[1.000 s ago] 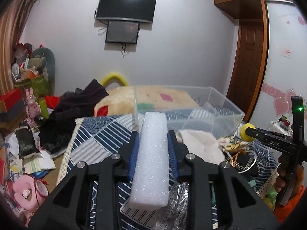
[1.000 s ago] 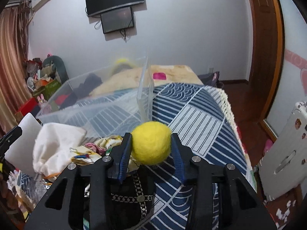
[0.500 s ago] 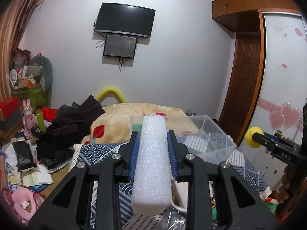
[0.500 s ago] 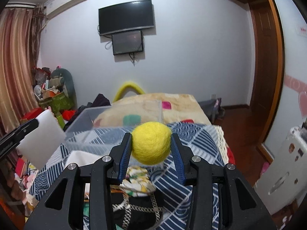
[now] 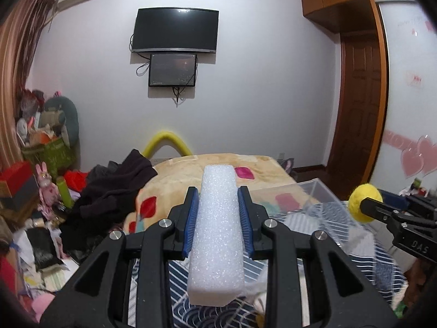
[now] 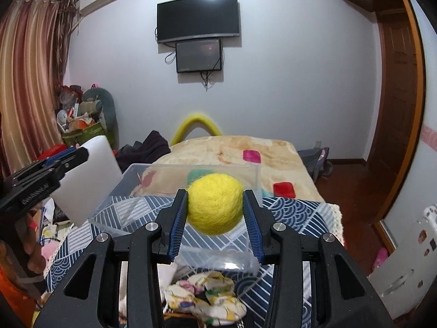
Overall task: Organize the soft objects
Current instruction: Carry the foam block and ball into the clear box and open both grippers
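Here, in the left wrist view, the left gripper [image 5: 218, 218] pinches a white foam block [image 5: 217, 235] between its blue pads, the block lying lengthwise along the fingers and sticking out past both ends of them. It hangs in the air above the bed with the patterned blue cover [image 5: 363, 259]; the clear plastic bin [image 5: 314, 194] sits ahead and to the right, and the yellow ball [image 5: 362, 203] shows at the far right, held in the other tool. In the right wrist view, the right gripper [image 6: 215, 207] is pressed on that yellow felt ball [image 6: 215, 203], with the pads touching its two sides, and the open bin [image 6: 191, 169] lies just beyond and below it. A crumpled floral cloth [image 6: 207, 295] rests on the cover beneath the fingers. The foam block shows at the left edge, near the bin's left wall. Both items look ready for dropping into the bin. The risks, as I judge them: the round ball could roll out of a light pinch, the long foam could catch the bin's rim and tip outside, and the two tools could bump each other over the narrow opening.
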Available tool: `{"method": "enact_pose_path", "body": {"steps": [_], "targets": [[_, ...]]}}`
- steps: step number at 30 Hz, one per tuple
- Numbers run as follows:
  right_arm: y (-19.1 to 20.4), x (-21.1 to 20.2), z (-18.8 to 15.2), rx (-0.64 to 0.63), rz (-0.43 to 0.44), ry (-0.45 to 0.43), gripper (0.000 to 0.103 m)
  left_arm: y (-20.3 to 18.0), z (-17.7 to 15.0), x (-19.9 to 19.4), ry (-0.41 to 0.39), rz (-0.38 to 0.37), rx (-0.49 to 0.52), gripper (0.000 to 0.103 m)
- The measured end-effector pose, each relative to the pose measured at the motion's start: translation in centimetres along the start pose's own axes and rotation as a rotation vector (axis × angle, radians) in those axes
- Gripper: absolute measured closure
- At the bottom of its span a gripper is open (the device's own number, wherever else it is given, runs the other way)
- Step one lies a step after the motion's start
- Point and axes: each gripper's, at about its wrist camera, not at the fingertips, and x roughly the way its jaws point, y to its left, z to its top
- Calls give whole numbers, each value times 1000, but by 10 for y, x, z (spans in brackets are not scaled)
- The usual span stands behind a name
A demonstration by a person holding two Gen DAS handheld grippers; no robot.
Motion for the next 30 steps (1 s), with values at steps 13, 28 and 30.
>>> {"method": "enact_pose_path", "body": {"steps": [13, 28, 30], "targets": [[2, 56, -6, -20, -11, 156, 65, -28, -9, 63, 24, 113, 123, 74], [1, 55, -6, -63, -7, 191, 46, -32, -32, 90, 224, 5, 77, 31], [0, 49, -4, -66, -6, 176, 46, -34, -32, 84, 210, -9, 76, 30]]}}
